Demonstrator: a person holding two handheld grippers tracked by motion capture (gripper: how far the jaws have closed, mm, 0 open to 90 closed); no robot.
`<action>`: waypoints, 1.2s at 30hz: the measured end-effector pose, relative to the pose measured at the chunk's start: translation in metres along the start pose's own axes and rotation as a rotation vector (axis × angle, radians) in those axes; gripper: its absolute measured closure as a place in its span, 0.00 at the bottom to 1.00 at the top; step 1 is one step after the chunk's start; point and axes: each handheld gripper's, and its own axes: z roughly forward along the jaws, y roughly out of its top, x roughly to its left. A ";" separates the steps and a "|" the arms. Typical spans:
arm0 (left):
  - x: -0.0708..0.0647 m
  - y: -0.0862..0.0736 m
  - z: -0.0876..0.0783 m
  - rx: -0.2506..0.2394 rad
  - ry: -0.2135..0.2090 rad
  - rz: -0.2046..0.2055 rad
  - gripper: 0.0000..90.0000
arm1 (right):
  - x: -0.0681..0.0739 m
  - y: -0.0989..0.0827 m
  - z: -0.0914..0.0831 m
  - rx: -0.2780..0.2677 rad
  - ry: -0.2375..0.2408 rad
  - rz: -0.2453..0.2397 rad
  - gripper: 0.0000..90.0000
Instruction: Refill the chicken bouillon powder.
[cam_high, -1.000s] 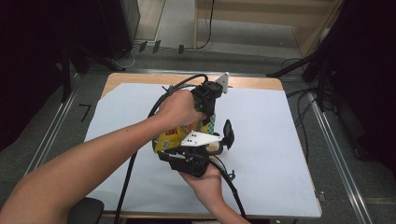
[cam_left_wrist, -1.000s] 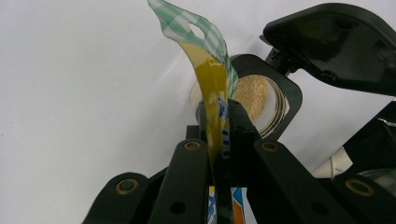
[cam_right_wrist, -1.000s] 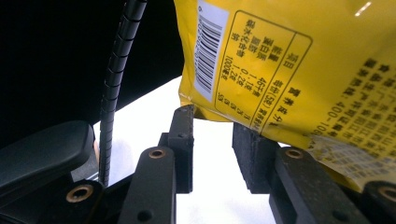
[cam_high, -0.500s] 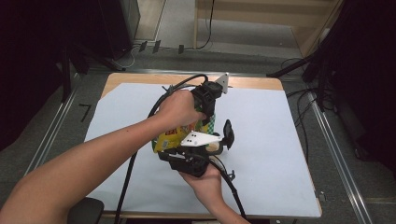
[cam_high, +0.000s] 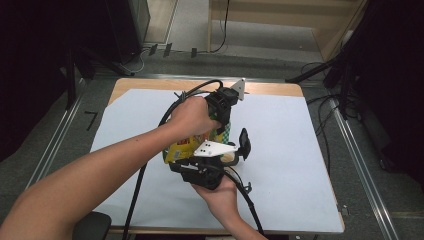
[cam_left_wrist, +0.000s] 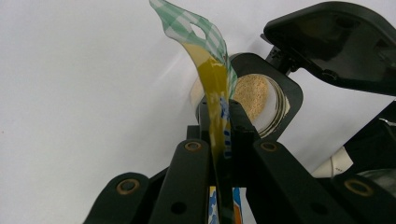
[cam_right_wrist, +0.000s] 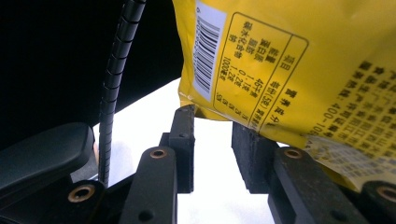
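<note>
Nothing moved: left hand-held gripper (cam_left_wrist: 219, 121) pinches glossy yellow pouch (cam_right_wrist: 299, 60); right hand-held gripper (cam_right_wrist: 212, 140) seemingly narrow.

In the high view, most of the yellow bag (cam_high: 181, 150) is covered by the left hand (cam_high: 192, 116) and both hand-held grippers. In the right gripper view, the bag is cut off by the top and right edges; its small print cannot be read.
</note>
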 end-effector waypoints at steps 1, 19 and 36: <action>0.000 0.000 0.000 -0.003 0.000 -0.004 0.98 | 0.000 0.000 0.000 -0.001 0.000 -0.001 0.79; -0.001 0.001 0.000 0.004 0.005 0.002 0.98 | 0.000 0.000 -0.001 -0.004 -0.003 -0.001 0.80; -0.002 0.001 0.000 0.005 0.004 0.000 0.98 | 0.000 0.000 -0.001 -0.007 0.000 0.003 0.80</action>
